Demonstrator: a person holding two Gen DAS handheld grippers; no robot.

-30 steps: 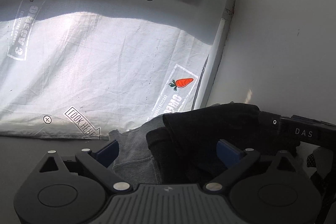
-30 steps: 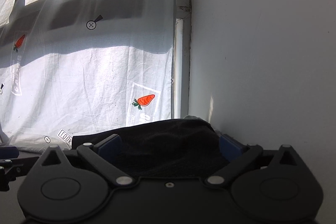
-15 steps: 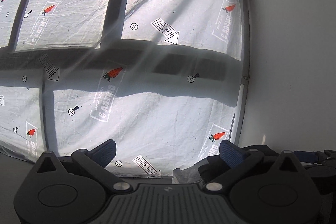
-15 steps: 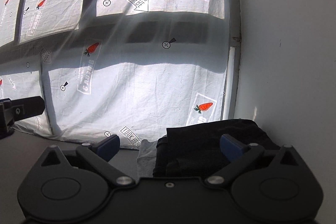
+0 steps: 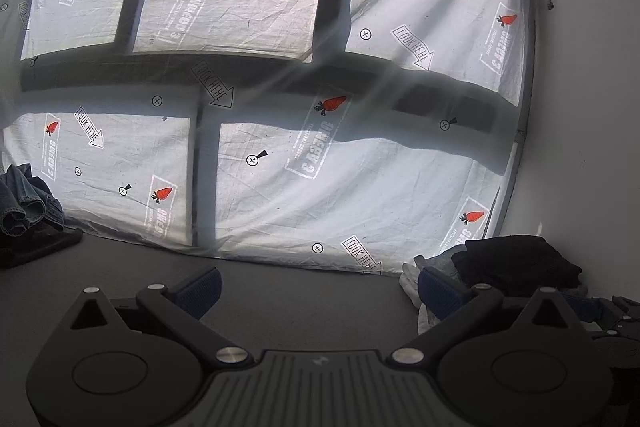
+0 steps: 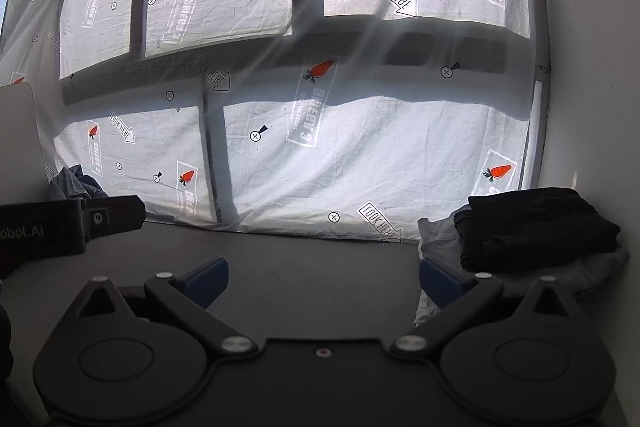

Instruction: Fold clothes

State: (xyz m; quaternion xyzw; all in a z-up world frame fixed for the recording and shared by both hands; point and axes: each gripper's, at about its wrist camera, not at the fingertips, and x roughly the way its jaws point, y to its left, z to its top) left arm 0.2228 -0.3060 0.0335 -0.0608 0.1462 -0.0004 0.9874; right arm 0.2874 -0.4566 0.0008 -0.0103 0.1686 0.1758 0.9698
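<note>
Both my hand-held grippers, left [image 5: 318, 285] and right [image 6: 324, 277], are spread wide, empty, left of the folded stack [image 6: 536, 231].

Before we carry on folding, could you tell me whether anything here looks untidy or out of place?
Yes: a crumpled heap of blue denim lies unfolded at the far left by the printed white sheet. The folded black garment sits neatly on grey clothes at right. Both tongs are open and empty.
</note>
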